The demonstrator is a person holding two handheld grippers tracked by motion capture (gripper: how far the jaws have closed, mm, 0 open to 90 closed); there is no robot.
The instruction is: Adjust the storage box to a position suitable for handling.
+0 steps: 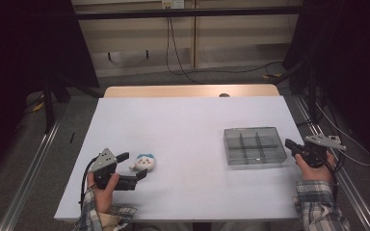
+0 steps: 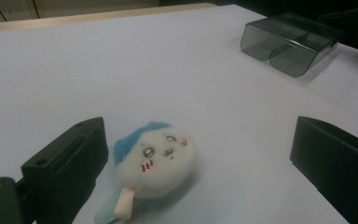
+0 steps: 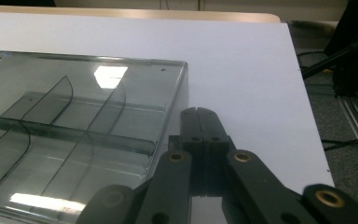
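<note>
A small round plush toy [image 1: 143, 162] with a white face and a blue top lies on the white table [image 1: 183, 130] at the front left. My left gripper [image 1: 132, 166] stands open around it; in the left gripper view the plush toy [image 2: 156, 161] lies between the two black jaws, touching neither. A clear grey divided box [image 1: 254, 145] sits at the right, empty, and is seen in the left gripper view as the box [image 2: 289, 43] far off. My right gripper [image 1: 289, 143] is shut with nothing in it, its tips [image 3: 200, 114] just beside the box's [image 3: 74, 130] right wall.
The table's right edge [image 3: 307, 116] runs close to my right gripper, with floor rails and cables beyond it. A wooden strip [image 1: 190, 90] borders the far side of the table. Dark stands flank both sides.
</note>
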